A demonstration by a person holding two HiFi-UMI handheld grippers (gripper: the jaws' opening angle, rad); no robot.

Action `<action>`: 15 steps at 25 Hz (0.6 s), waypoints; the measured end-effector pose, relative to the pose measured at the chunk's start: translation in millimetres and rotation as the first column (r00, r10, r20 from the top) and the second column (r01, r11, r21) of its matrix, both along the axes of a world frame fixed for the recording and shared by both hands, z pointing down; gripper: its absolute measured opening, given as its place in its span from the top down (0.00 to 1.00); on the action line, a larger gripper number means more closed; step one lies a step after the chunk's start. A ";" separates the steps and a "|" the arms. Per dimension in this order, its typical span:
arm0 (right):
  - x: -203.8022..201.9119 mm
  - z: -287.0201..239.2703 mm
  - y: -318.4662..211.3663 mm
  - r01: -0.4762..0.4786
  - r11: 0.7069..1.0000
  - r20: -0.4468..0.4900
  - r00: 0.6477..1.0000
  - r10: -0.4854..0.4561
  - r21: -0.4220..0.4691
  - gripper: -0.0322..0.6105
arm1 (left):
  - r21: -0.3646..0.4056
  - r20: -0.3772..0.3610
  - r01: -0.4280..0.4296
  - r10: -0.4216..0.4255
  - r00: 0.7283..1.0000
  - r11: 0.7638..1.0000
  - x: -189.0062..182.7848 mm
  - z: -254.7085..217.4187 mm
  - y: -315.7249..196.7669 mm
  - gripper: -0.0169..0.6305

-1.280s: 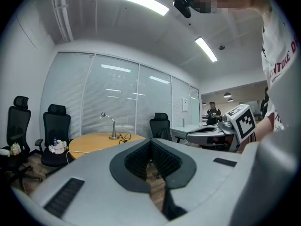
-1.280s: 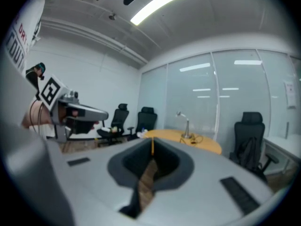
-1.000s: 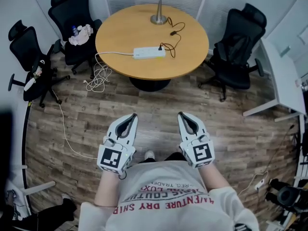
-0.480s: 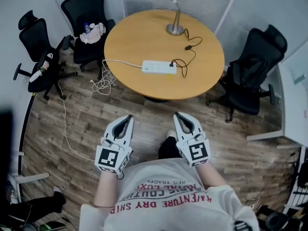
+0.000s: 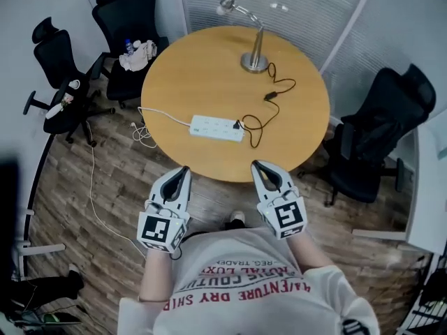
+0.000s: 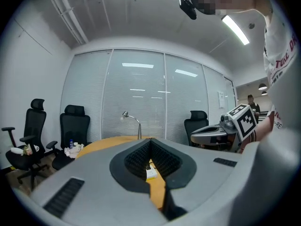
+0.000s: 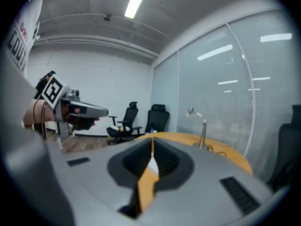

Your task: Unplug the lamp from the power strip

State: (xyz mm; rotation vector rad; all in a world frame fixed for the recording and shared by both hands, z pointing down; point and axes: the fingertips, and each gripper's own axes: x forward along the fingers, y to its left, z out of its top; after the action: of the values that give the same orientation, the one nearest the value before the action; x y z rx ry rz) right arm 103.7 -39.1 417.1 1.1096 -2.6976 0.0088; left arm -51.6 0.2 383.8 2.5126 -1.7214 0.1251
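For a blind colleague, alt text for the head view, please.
A left gripper and right gripper, both shut and empty, point toward a round table where the black cord of a desk lamp plugs into a power strip. Office chairs surround it.

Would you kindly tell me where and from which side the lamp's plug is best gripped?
Grip the black plug, not its cable, at the right end of the power strip. Come from above: it seems seated in the strip's upward face, cable trailing right.
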 end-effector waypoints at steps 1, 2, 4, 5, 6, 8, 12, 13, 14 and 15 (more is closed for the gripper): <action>7.3 4.7 -8.8 0.005 1.000 -0.005 1.000 -0.005 -0.014 0.90 | -0.007 -0.004 0.004 -0.004 1.000 1.000 6.8 3.4 -9.5 0.93; 14.2 9.4 -17.8 0.006 1.000 -0.009 1.000 -0.006 -0.029 0.90 | -0.016 -0.007 0.003 -0.003 1.000 1.000 14.0 6.7 -18.9 0.93; 24.9 18.2 -34.4 -0.001 0.998 -0.008 1.000 0.000 -0.059 0.90 | -0.038 -0.001 -0.014 0.014 1.000 0.999 27.6 13.4 -35.6 0.93; 28.0 23.0 -41.4 -0.004 0.997 -0.006 1.000 0.004 -0.074 0.90 | -0.050 0.008 -0.023 0.024 1.000 0.998 32.8 17.4 -43.0 0.93; 29.7 28.1 -47.4 -0.006 0.996 -0.007 1.000 0.005 -0.088 0.90 | -0.060 0.015 -0.030 0.031 0.999 0.998 36.2 21.8 -50.3 0.93; 29.3 37.5 -58.1 -0.009 0.993 -0.014 1.000 0.007 -0.115 0.90 | -0.077 0.015 -0.038 0.039 0.999 0.996 38.4 30.9 -65.4 0.93; 23.4 48.8 -84.5 -0.024 0.989 -0.042 0.999 0.018 -0.143 0.90 | -0.103 -0.001 -0.072 0.072 0.997 0.992 34.5 47.6 -101.2 0.93; 22.8 49.9 -93.1 -0.034 0.988 -0.044 0.999 0.028 -0.149 0.90 | -0.108 0.001 -0.083 0.083 0.997 0.991 32.9 51.2 -111.6 0.93; 22.5 50.7 -101.9 -0.047 0.986 -0.045 0.998 0.041 -0.158 0.90 | -0.112 0.005 -0.095 0.096 0.995 0.989 31.1 54.0 -122.6 0.93; 22.1 51.6 -110.7 -0.062 0.984 -0.047 0.997 0.055 -0.168 0.90 | -0.114 0.010 -0.107 0.109 0.994 0.988 29.0 56.1 -133.9 0.93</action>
State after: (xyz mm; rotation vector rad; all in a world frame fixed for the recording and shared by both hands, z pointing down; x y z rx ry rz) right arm 125.8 -149.8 468.7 1.1233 -2.5710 0.2179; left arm -22.7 -133.7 439.9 2.5284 -1.5368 0.2446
